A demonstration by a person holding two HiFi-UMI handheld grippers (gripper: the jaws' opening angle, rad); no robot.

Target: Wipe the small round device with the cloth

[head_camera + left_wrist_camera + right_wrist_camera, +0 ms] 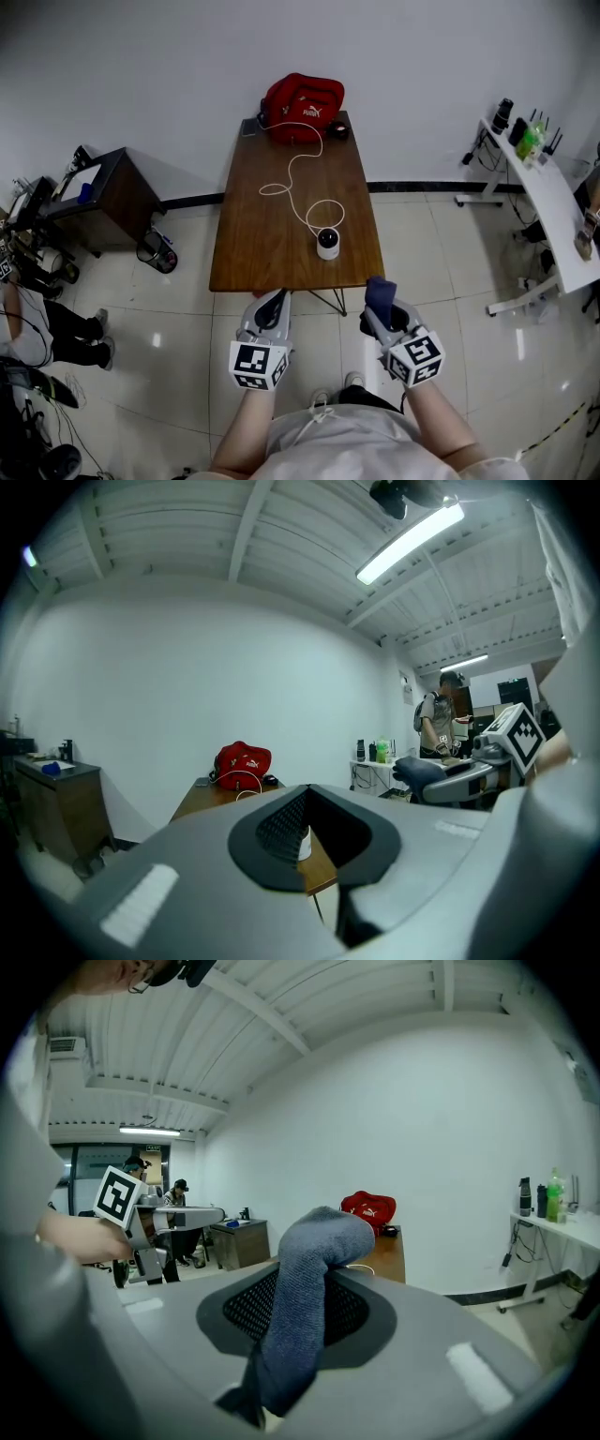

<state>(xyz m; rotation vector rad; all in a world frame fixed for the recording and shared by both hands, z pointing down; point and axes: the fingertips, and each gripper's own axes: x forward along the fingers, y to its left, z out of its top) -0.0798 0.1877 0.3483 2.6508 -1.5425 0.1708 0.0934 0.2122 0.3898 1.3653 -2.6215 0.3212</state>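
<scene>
Right now my right gripper (378, 317) is clenched on a dark blue cloth (314, 1241), which sticks up past the jaws in a short folded stub and trails below them. My left gripper (272, 305) is clamped together with nothing in it. Both hang short of the near edge of the wooden tabletop (253, 244). The small round white device (328, 243) stands upright near that front edge, toward the right, with a white cable (298, 178) looping from it back to a red bag (302, 96) at the far end. My worry is that so little cloth stands proud that a careless wipe would put hard jaw plastic on the device instead. It looks light and stands free, so with nothing bracing it a sideways push could tip it or shove it off the front edge. The loose cable could also catch a jaw and drag the device along.
</scene>
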